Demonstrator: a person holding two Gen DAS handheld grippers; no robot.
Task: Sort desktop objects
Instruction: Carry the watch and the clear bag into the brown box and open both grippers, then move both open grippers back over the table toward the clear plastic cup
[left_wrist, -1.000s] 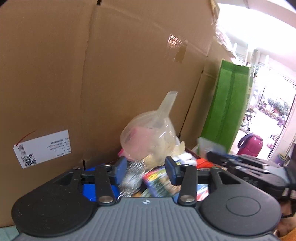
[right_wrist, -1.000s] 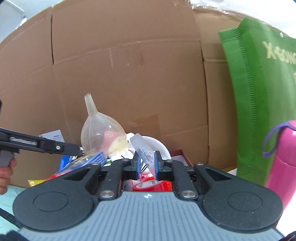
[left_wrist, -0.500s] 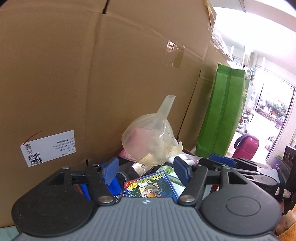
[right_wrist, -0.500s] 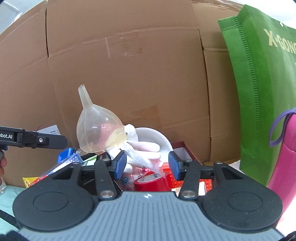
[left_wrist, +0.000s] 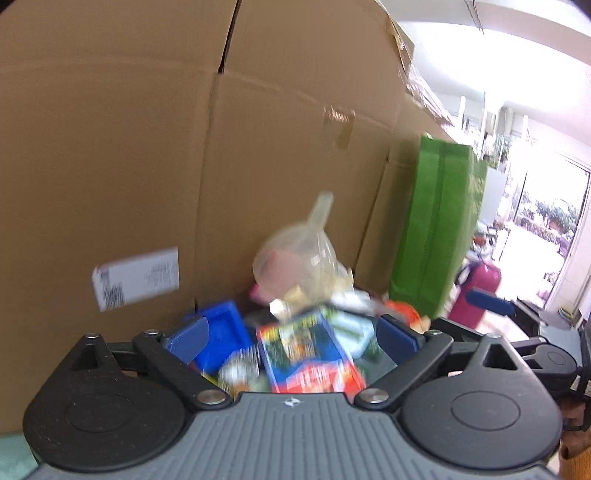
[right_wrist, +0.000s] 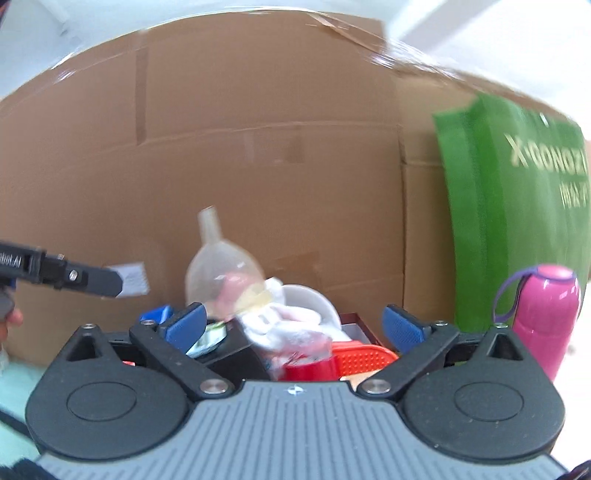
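A heap of small objects lies against a cardboard wall. A clear plastic funnel (left_wrist: 303, 251) tops it, also in the right wrist view (right_wrist: 221, 273). A colourful card pack (left_wrist: 306, 350) and a blue bin (left_wrist: 221, 332) lie in front of my left gripper (left_wrist: 291, 336), which is open and empty above them. My right gripper (right_wrist: 293, 326) is open and empty over a white plush toy (right_wrist: 288, 325), a red cup (right_wrist: 314, 367) and an orange basket (right_wrist: 365, 358). The left gripper's side (right_wrist: 62, 277) shows at left in the right wrist view.
Large cardboard boxes (left_wrist: 258, 147) stand close behind the heap. A green fabric bag (right_wrist: 517, 206) and a pink flask (right_wrist: 543, 317) stand at the right. A white bowl (right_wrist: 310, 299) sits behind the plush toy. A shipping label (left_wrist: 136, 277) is on the box.
Both grippers have opened wide and pulled back from the heap. The left let go of the silvery item, the right let go of the clear plastic piece. Both views are blurred by motion.
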